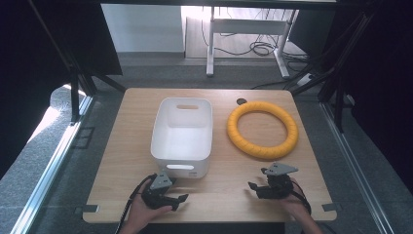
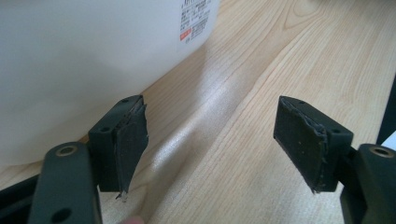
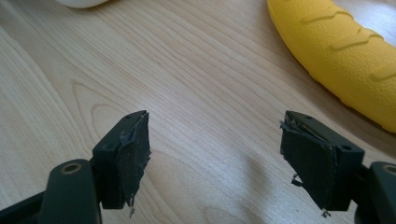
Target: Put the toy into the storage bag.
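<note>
Nearest the person, both grippers rest low over the front edge of the pale wooden table. The left gripper sits just in front of the white plastic storage bin, its jaws spread wide with nothing between them; in the left gripper view the bin's near wall looms just beyond the left pad. The right gripper is likewise wide open and empty, with bare wood between its pads.

Beyond it lies the yellow ridged foam ring, flat on the table to the right of the bin, near it but apart. The likely step is to reach for the ring and lift it toward the bin.

To do it well, the right gripper should advance to the ring's near arc, straddling the tube with one jaw inside the hole and one outside, then close firmly, since foam gives. The ring looks wider than the bin's opening, though the angle makes that hard to judge, so tilting it may help. The left gripper can steady the bin's front wall.
</note>
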### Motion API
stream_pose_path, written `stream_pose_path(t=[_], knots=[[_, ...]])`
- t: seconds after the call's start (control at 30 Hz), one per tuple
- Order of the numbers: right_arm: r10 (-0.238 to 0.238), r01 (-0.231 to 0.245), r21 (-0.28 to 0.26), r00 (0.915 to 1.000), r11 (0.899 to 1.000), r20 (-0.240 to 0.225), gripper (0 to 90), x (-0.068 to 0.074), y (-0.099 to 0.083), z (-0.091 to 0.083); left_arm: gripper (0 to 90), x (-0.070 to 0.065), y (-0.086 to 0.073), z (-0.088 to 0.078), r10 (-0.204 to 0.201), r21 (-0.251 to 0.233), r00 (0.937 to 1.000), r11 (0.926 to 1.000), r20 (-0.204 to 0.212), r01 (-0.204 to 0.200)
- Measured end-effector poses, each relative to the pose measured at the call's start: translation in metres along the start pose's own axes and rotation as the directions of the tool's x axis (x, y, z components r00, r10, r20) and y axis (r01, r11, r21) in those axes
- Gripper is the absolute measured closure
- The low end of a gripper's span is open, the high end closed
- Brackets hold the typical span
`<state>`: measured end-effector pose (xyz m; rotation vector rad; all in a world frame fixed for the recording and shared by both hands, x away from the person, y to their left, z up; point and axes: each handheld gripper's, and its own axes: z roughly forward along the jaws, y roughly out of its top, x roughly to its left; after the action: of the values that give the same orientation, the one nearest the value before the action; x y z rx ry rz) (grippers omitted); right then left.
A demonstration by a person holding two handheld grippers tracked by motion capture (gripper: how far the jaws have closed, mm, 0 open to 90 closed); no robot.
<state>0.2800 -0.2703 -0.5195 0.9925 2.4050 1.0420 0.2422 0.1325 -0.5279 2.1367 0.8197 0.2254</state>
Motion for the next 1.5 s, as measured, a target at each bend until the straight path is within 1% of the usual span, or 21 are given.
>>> stream_pose_path(t=[0.07,0.17,0.33,0.47,0.53,0.6,0.7,0.73,0.8,0.97,1.03,1.07,1.13,1.17,1.2,1.3,1.33,1.37,1.43,1.47,1.5], knots=[[-0.002,0.002,-0.002,1.0000,1.000,0.001,24.7,0.000,0.001,-0.001,26.0,0.001,0.000,0.000,0.002,0.003,1.0000,1.0000,0.000,-0.002],[-0.002,0.002,0.004,0.9998,1.000,-0.018,24.7,-0.001,0.001,-0.001,26.0,0.001,-0.001,0.003,0.000,0.014,1.0000,0.9999,0.002,0.000],[-0.036,0.037,0.027,0.9987,0.999,-0.037,26.3,0.000,0.002,0.000,26.0,-0.001,0.000,0.005,0.003,0.021,1.0000,0.9998,0.007,-0.004],[-0.056,0.057,0.020,0.9968,0.998,-0.057,27.1,0.000,0.007,-0.003,26.0,-0.002,0.000,0.005,0.006,0.021,1.0000,0.9998,0.004,-0.006],[-0.067,0.068,0.007,0.9944,0.998,-0.082,28.5,-0.001,0.011,-0.005,26.0,-0.003,0.000,0.003,-0.002,0.019,1.0000,0.9998,-0.001,0.002],[-0.096,0.097,0.014,0.9929,0.995,-0.070,28.7,-0.001,0.018,-0.005,25.9,-0.002,0.001,0.003,-0.004,0.016,1.0000,0.9999,-0.005,0.005],[-0.102,0.104,0.023,0.9918,0.994,-0.077,29.2,-0.007,0.029,-0.003,26.0,-0.002,0.002,0.003,-0.003,0.015,1.0000,0.9999,-0.006,0.003],[-0.108,0.110,0.032,0.9917,0.993,-0.070,29.3,-0.011,0.034,-0.002,25.9,-0.002,0.002,0.003,-0.001,0.019,1.0000,0.9998,-0.006,0.001],[-0.109,0.114,0.069,0.9910,0.991,-0.078,29.0,-0.019,0.043,0.001,26.0,-0.002,0.002,0.005,0.002,0.022,1.0000,0.9998,-0.002,-0.002],[-0.131,0.140,0.150,0.9889,0.979,-0.070,28.1,-0.040,0.066,0.006,26.0,-0.003,0.002,0.005,0.001,0.020,1.0000,0.9998,0.004,-0.001],[-0.123,0.133,0.161,0.9897,0.978,-0.074,28.2,-0.047,0.072,0.008,25.9,-0.004,0.002,0.005,0.002,0.020,1.0000,0.9998,0.006,-0.002],[-0.123,0.135,0.173,0.9892,0.976,-0.080,28.4,-0.051,0.076,0.011,25.9,-0.004,0.002,0.006,0.002,0.021,1.0000,0.9998,0.008,-0.002],[-0.132,0.146,0.210,0.9882,0.967,-0.078,28.3,-0.058,0.082,0.018,26.0,-0.004,0.002,0.006,0.003,0.021,0.9999,0.9998,0.010,-0.003],[-0.126,0.143,0.227,0.9882,0.963,-0.088,28.3,-0.063,0.086,0.023,25.9,-0.004,0.002,0.006,0.003,0.021,0.9999,0.9998,0.011,-0.003],[-0.125,0.142,0.238,0.9884,0.961,-0.087,28.4,-0.066,0.088,0.025,26.0,-0.004,0.002,0.006,0.003,0.021,0.9999,0.9998,0.011,-0.003],[-0.140,0.157,0.285,0.9869,0.946,-0.081,28.7,-0.076,0.095,0.038,25.9,-0.003,0.002,0.007,0.005,0.023,0.9999,0.9997,0.013,-0.005],[-0.129,0.149,0.295,0.9879,0.944,-0.086,28.9,-0.079,0.097,0.042,26.0,-0.003,0.001,0.007,0.005,0.025,0.9999,0.9997,0.013,-0.005],[-0.122,0.145,0.320,0.9886,0.936,-0.088,29.0,-0.083,0.098,0.049,26.0,-0.002,0.001,0.007,0.004,0.025,0.9999,0.9997,0.013,-0.004],[-0.119,0.142,0.341,0.9890,0.929,-0.088,29.6,-0.087,0.099,0.056,26.0,-0.002,0.001,0.007,0.003,0.025,0.9999,0.9997,0.014,-0.003],[-0.110,0.136,0.343,0.9896,0.930,-0.092,30.2,-0.089,0.099,0.059,26.0,-0.001,0.001,0.007,0.002,0.024,0.9999,0.9997,0.014,-0.003],[-0.102,0.132,0.351,0.9894,0.927,-0.103,30.2,-0.090,0.098,0.062,26.0,-0.001,0.001,0.007,0.003,0.023,0.9999,0.9997,0.014,-0.003]])
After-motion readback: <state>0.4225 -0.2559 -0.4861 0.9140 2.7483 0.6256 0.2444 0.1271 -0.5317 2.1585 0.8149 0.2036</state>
